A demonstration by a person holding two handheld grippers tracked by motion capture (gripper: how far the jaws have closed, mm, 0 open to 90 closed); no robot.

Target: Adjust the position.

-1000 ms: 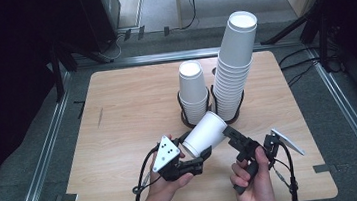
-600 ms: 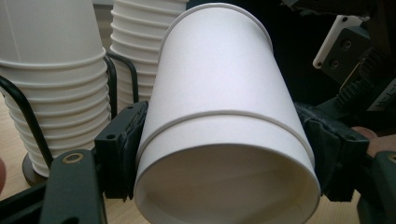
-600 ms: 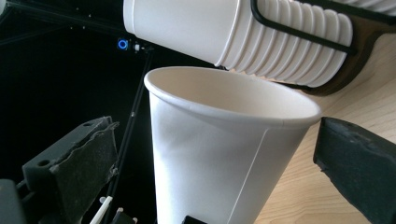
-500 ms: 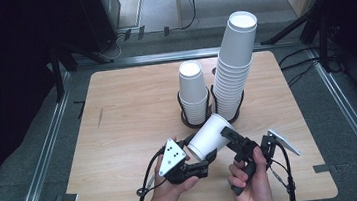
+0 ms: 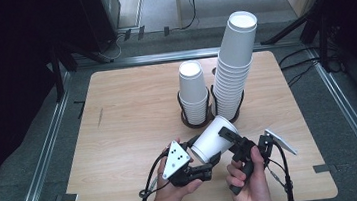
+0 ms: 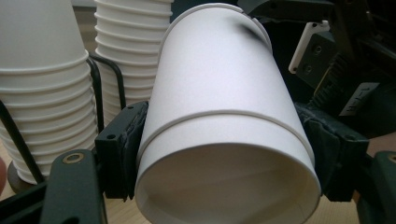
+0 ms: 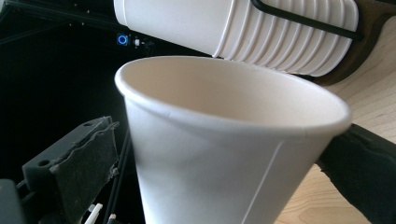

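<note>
On the pale wooden table (image 5: 128, 116) there's two stacks of white paper cups: a tall stack (image 5: 233, 69) and a short stack (image 5: 193, 94), each in a black wire ring. Two nested white paper cups (image 5: 214, 138) lie sideways above the near edge, left gripper (image 6: 224, 154) clamped on the rim end, right gripper (image 5: 235, 142) at the base end, grip unclear.

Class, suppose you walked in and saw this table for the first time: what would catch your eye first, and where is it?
First, the white paper cup held on its side between the left gripper and the right gripper, near the front edge of the wooden table. The left gripper view shows it as two nested cups, black pads against both sides. Behind it, two cup stacks stand in wire holders: a tall stack and, to its left, a short stack.
</note>
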